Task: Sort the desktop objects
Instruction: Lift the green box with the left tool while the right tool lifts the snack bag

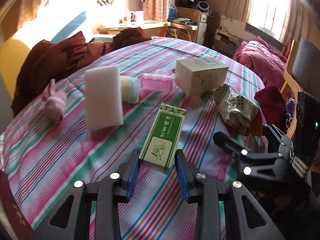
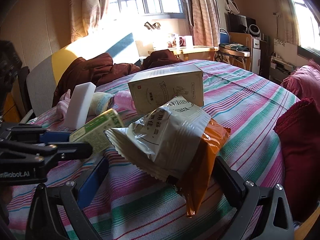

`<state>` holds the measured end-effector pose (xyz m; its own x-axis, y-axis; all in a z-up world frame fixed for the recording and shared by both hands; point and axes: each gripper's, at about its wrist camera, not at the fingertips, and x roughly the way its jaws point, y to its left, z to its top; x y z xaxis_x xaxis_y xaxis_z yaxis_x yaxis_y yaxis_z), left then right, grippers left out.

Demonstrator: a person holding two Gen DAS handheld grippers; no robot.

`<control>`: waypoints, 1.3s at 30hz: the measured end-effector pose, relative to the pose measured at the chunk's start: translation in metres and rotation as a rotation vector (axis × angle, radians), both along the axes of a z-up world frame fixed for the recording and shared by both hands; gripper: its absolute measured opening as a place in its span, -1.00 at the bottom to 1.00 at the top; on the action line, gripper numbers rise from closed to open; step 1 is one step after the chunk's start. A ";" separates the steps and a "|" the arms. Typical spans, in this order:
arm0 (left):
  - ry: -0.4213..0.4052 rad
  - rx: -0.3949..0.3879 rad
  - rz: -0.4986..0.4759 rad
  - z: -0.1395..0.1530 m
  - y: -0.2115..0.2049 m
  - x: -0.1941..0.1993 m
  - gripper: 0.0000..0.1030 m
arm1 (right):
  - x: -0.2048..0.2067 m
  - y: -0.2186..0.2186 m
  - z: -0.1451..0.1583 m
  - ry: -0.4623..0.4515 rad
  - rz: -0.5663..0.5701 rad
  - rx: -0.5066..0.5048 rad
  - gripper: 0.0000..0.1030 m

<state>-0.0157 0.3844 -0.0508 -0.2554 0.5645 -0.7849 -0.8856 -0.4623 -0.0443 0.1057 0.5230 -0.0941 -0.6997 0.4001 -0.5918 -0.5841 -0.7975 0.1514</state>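
A green and white carton (image 1: 163,136) lies on the striped tablecloth (image 1: 60,156). My left gripper (image 1: 157,175) is open, its blue pads either side of the carton's near end. It also shows in the right wrist view (image 2: 96,132). My right gripper (image 2: 160,178) is open around a crinkled white and orange snack bag (image 2: 172,138), which also shows in the left wrist view (image 1: 238,108). A white foam block (image 1: 103,96), a rolled pale sock (image 1: 129,89), a pink striped sock (image 1: 56,104), a pink ribbed item (image 1: 157,82) and a beige box (image 1: 200,74) lie farther back.
A dark red cloth (image 2: 300,150) lies at the table's right edge by a wooden chair (image 1: 294,76). Brown bedding (image 1: 60,56) is heaped behind the table. A dark red book edge (image 1: 12,210) shows at the near left.
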 end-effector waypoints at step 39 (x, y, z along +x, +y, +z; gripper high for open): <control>-0.061 0.148 0.163 -0.013 -0.110 0.017 0.12 | 0.002 0.076 0.034 -0.005 -0.276 -0.364 0.71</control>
<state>0.0009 0.2743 -0.0636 -0.3075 0.6299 -0.7132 -0.7932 -0.5837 -0.1735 0.1072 0.5990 -0.0600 -0.5928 0.3364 -0.7317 -0.7686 -0.5075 0.3894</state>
